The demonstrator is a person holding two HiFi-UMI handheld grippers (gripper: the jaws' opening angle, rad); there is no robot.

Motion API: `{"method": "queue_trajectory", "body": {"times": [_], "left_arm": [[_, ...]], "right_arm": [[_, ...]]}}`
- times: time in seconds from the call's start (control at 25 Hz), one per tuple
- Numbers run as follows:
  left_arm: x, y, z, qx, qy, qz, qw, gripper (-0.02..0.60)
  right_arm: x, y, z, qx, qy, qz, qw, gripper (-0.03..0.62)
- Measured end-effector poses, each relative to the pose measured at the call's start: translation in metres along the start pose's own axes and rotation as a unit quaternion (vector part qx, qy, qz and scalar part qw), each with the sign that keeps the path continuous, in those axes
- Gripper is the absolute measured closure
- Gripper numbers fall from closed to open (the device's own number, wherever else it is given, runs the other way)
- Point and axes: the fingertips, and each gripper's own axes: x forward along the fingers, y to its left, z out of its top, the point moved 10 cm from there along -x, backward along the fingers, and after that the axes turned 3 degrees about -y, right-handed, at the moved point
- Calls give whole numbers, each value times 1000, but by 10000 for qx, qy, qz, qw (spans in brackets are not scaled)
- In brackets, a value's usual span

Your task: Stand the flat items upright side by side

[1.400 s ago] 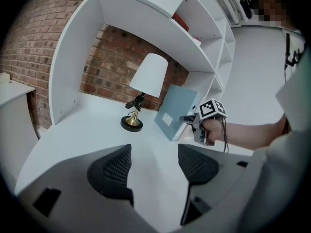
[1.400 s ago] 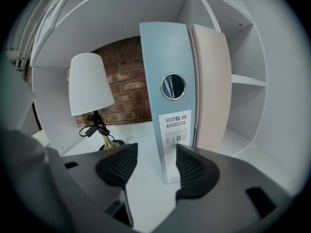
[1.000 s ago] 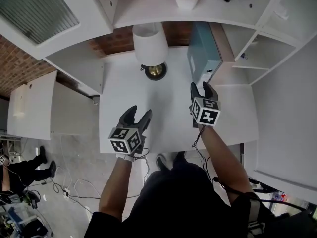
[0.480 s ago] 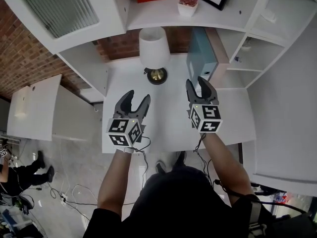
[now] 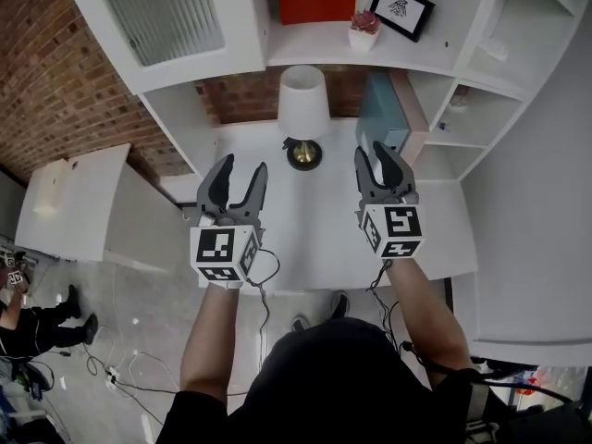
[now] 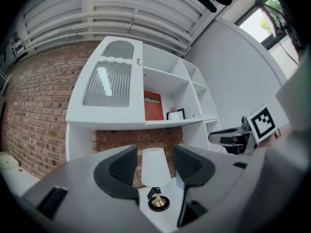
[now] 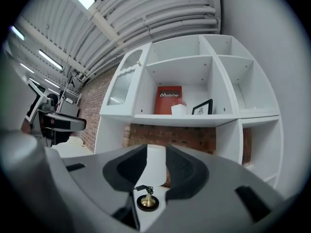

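Teal flat item [image 5: 380, 109] upright beyond right claw [image 5: 375, 152] — jaws just narrowed, empty.

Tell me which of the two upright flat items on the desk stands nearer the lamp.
The teal one; the pinkish one stands beside it on the side away from the lamp.

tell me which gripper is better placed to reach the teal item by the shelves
Right, probably. The right gripper sits just before the teal item; the left gripper is past the lamp. Both pairs of jaws have just been closing, with nothing between them.
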Motion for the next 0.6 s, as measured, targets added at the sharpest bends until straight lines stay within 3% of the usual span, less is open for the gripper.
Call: {"method": "queue_trajectory", "body": {"times": [0.2,0.4,0.6], "left_arm": [[-20,2,18,209,-273,169,9993,371],[-28,5,19,-62,-261,170,9995,380],[-30,9,17,-127,-225,128,9996,382]], "right_arm": [[-13,7,14,-8,-200,-22,9998,504],[-25,11,19,-112,-258,-83,9996,580],[-30,18,25,-114,-327,-42,9994,583]]}}
